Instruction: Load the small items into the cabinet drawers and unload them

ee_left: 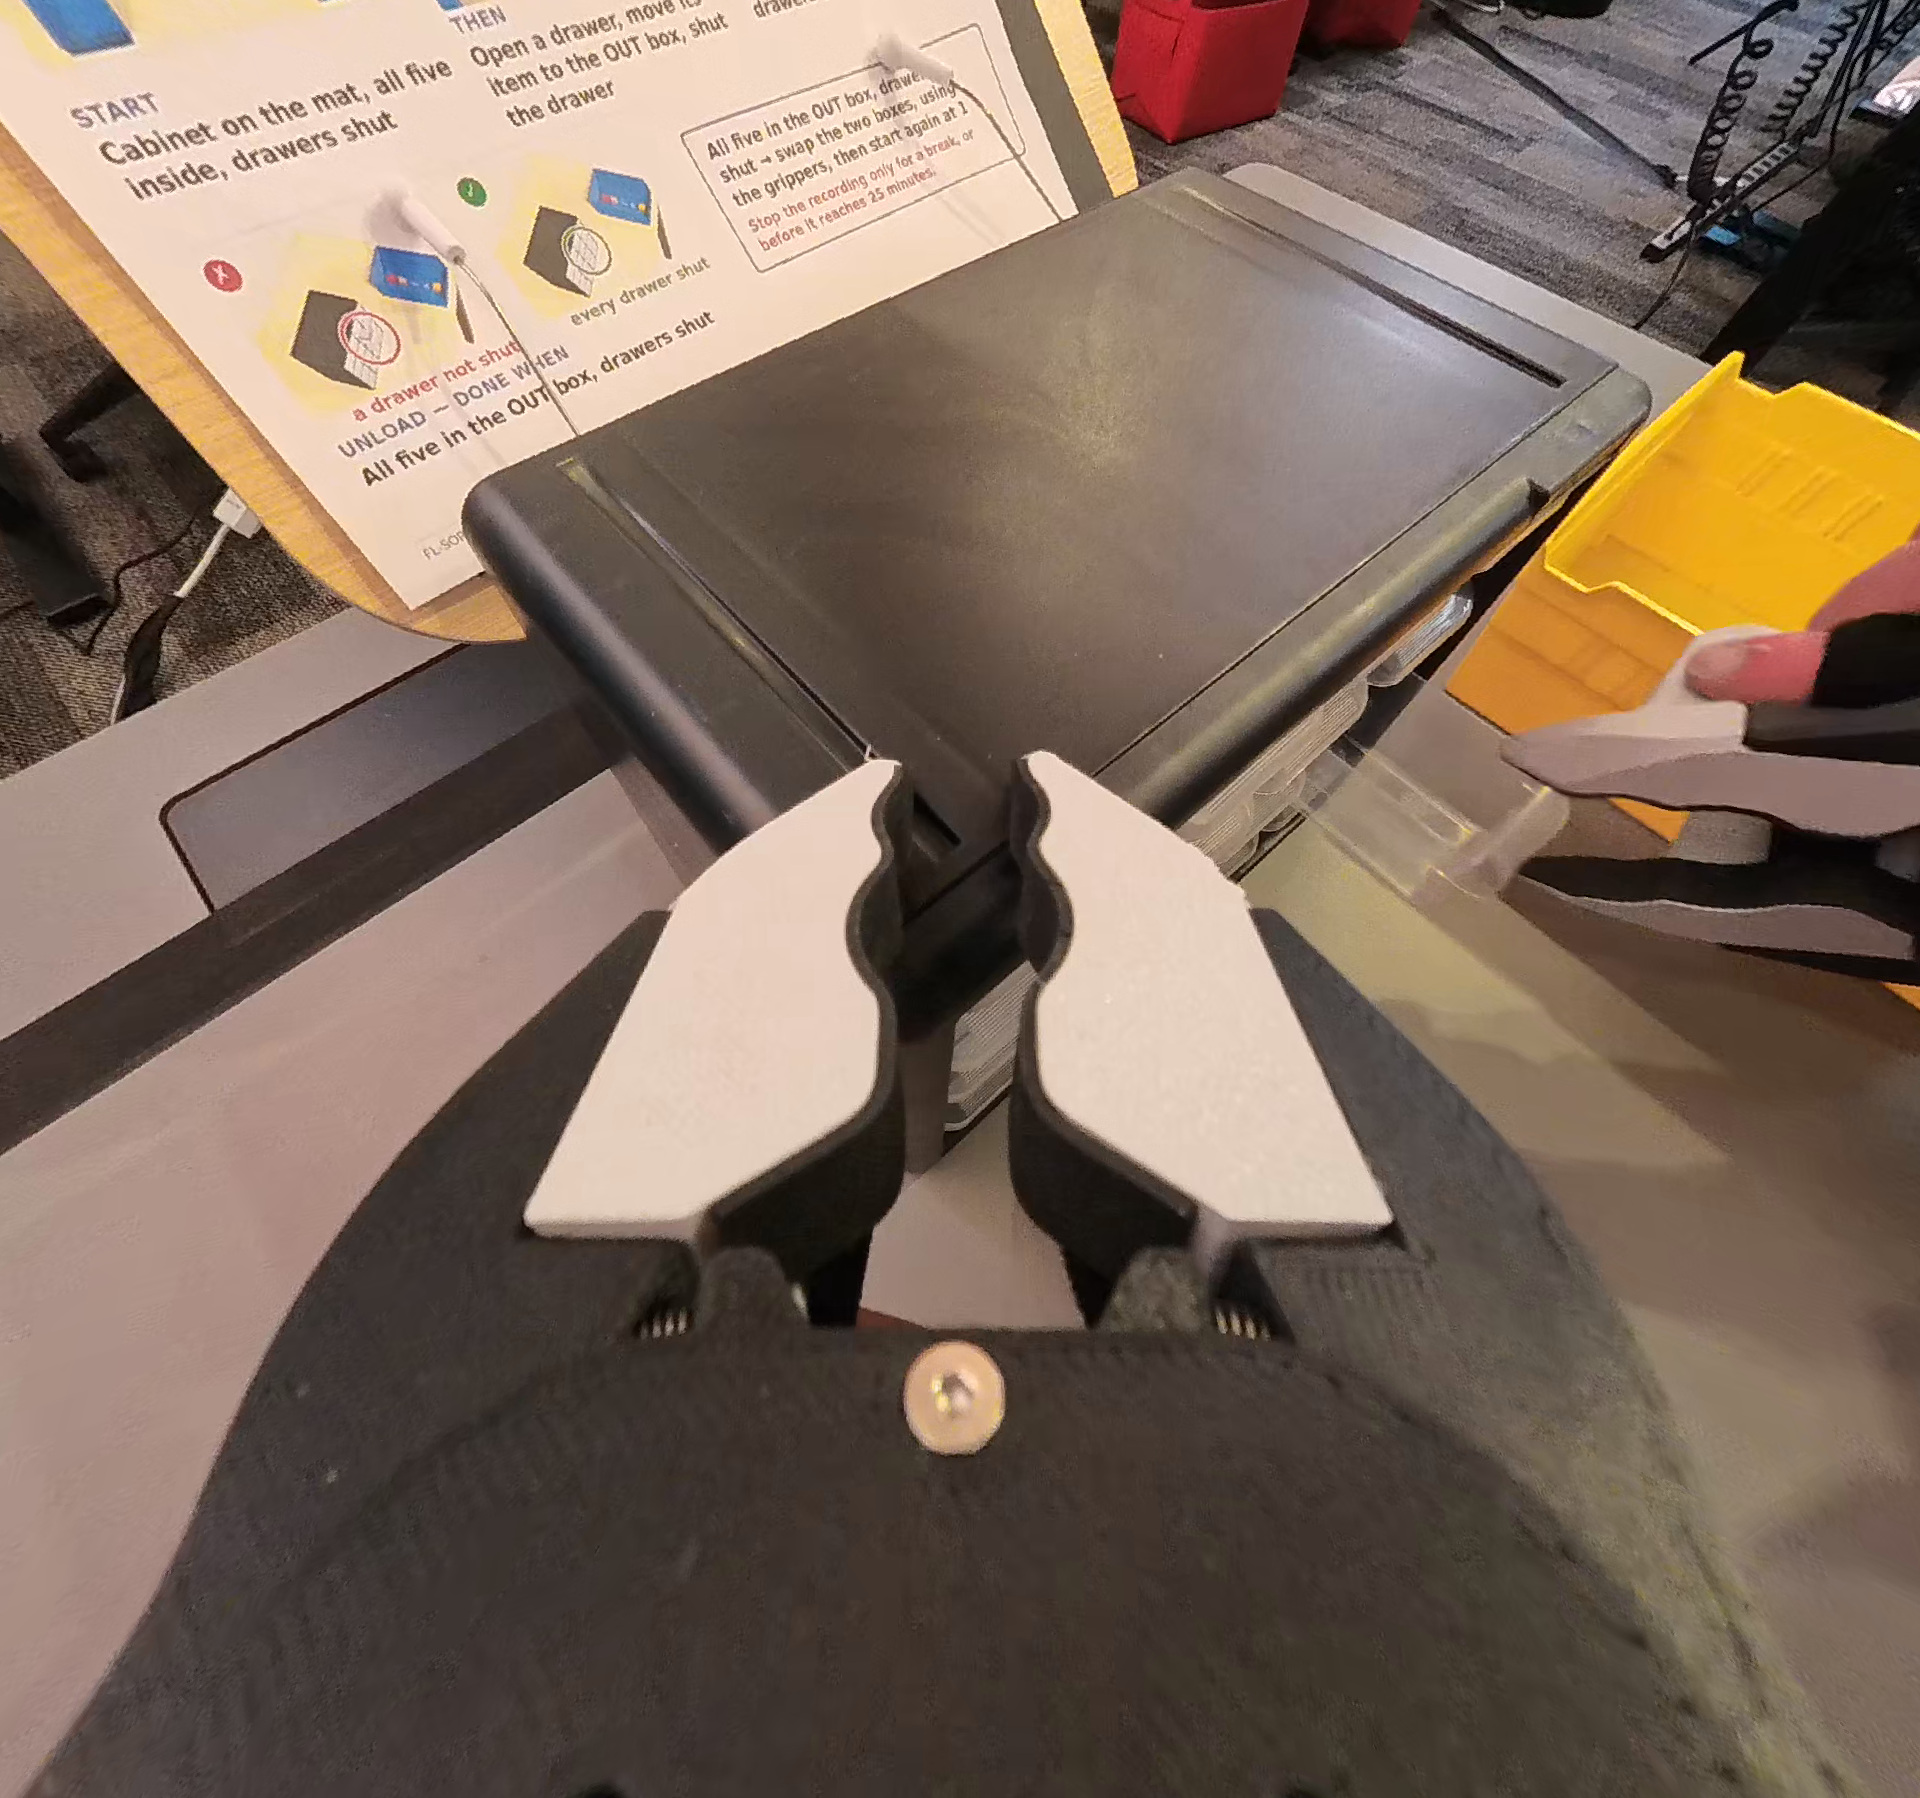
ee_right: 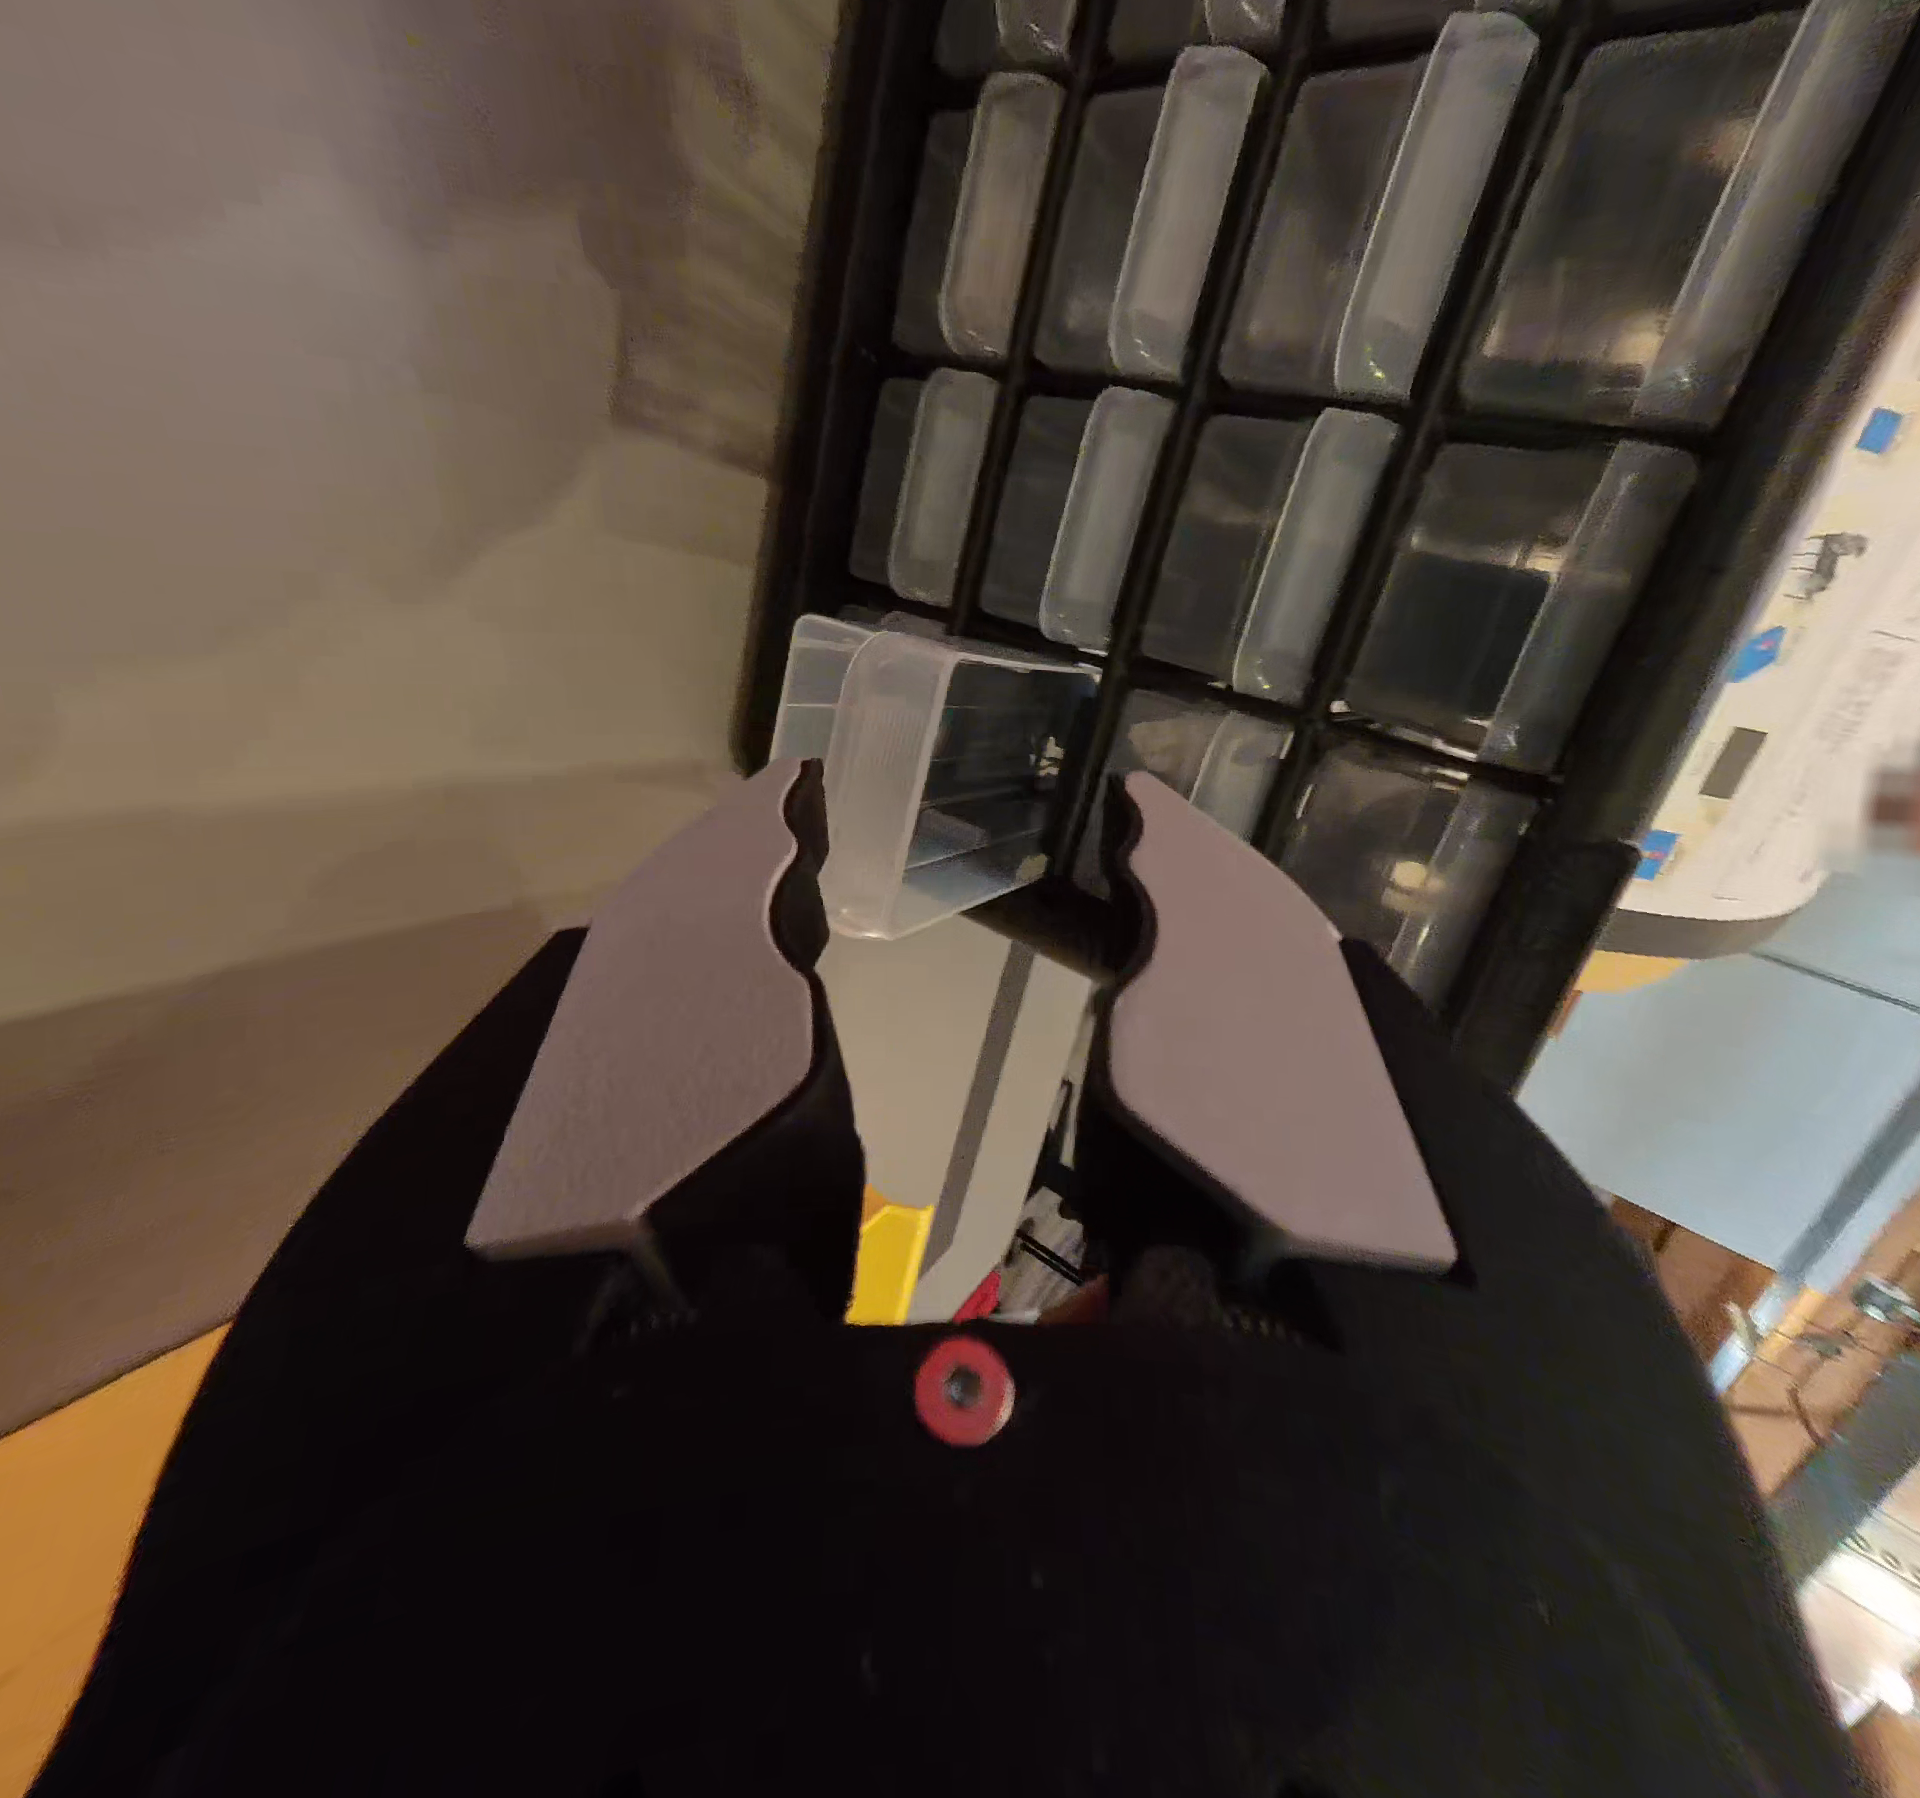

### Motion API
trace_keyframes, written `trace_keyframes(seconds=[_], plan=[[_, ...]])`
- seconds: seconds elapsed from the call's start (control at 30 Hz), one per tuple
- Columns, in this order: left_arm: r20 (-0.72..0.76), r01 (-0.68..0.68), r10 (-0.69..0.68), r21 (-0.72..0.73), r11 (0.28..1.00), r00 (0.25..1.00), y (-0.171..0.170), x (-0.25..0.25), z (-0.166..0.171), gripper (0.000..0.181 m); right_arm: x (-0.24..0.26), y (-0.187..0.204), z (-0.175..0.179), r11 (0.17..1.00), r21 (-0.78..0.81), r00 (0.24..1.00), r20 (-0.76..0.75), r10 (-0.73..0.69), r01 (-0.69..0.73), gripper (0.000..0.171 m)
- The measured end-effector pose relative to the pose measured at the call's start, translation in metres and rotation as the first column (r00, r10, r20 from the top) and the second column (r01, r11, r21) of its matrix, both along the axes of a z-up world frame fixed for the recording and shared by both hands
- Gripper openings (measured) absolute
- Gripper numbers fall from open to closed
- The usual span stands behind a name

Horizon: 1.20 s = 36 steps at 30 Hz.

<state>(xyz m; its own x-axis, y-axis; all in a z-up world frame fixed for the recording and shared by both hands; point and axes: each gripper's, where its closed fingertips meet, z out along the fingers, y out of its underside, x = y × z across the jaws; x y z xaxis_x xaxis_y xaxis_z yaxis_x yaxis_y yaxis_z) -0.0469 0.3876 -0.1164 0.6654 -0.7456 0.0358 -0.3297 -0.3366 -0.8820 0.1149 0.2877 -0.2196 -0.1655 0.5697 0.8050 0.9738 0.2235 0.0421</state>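
Note:
A black cabinet [ee_left: 1091,460] with a grid of clear drawers [ee_right: 1299,273] stands on the grey table. My left gripper [ee_left: 956,782] is closed on the cabinet's near top corner, one finger on each side of the rim. One clear drawer [ee_right: 935,792] at the cabinet's edge is pulled out; it also shows in the left wrist view [ee_left: 1423,803]. My right gripper [ee_right: 966,813], turned on its side, is open with that drawer's front between its fingers; it shows at the right of the left wrist view [ee_left: 1517,818]. I cannot tell what the drawer holds.
A yellow bin [ee_left: 1714,522] stands right of the cabinet. A wooden board with a printed instruction sheet [ee_left: 520,190] leans behind the cabinet. Red bins [ee_left: 1205,44] stand on the floor beyond. A person's thumb [ee_left: 1756,657] rests on the right gripper. About 20 cm separates my left fingertips from my right.

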Motion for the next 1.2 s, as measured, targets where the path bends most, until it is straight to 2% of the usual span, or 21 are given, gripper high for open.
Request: trace_keyframes(seconds=[0.2, 0.43, 0.47, 0.6, 0.73, 0.8, 0.97, 1.07, 1.2], plan=[[-0.001, 0.000, 0.000, -0.001, 1.000, 1.000, 0.000, 0.000, 0.000, 0.019, 0.010, 0.039, -0.001, 0.987, 0.162, 0.996, 0.074, -0.038, 0.026, 0.043], [-0.001, 0.004, -0.004, -0.002, 1.000, 1.000, 0.000, 0.000, 0.000, 0.019, 0.012, 0.060, -0.011, 0.962, 0.273, 0.985, 0.171, -0.034, -0.014, 0.031], [0.000, 0.004, -0.004, -0.002, 1.000, 1.000, 0.000, 0.000, 0.000, 0.019, 0.013, 0.061, -0.013, 0.964, 0.265, 0.985, 0.169, -0.037, -0.009, 0.027], [0.003, 0.005, -0.005, -0.002, 1.000, 1.000, 0.000, 0.000, 0.000, 0.019, 0.003, 0.053, -0.004, 0.966, 0.254, 0.990, 0.142, 0.018, -0.054, 0.031], [0.002, 0.006, -0.006, -0.002, 1.000, 1.000, 0.000, 0.000, 0.000, 0.019, -0.009, 0.031, -0.007, 0.979, 0.156, 0.984, 0.140, 0.109, -0.131, 0.009], [0.002, 0.005, -0.005, -0.002, 1.000, 1.000, 0.000, 0.000, 0.000, 0.019, -0.006, 0.028, -0.019, 0.990, 0.082, 0.983, 0.149, 0.104, -0.117, 0.008], [0.005, 0.003, -0.003, 0.000, 1.000, 1.000, 0.000, 0.000, 0.000, 0.019, 0.013, 0.050, -0.033, 0.997, 0.073, 0.988, 0.152, 0.002, -0.014, 0.007], [0.003, 0.005, -0.005, -0.001, 1.000, 1.000, 0.000, 0.000, 0.000, 0.019, 0.007, 0.046, -0.038, 0.998, 0.052, 0.989, 0.148, 0.032, -0.040, 0.011], [0.004, 0.005, -0.005, -0.001, 1.000, 1.000, 0.000, 0.000, 0.000, 0.019, 0.006, 0.044, -0.050, 0.999, 0.026, 0.977, 0.211, 0.035, -0.042, 0.040]])
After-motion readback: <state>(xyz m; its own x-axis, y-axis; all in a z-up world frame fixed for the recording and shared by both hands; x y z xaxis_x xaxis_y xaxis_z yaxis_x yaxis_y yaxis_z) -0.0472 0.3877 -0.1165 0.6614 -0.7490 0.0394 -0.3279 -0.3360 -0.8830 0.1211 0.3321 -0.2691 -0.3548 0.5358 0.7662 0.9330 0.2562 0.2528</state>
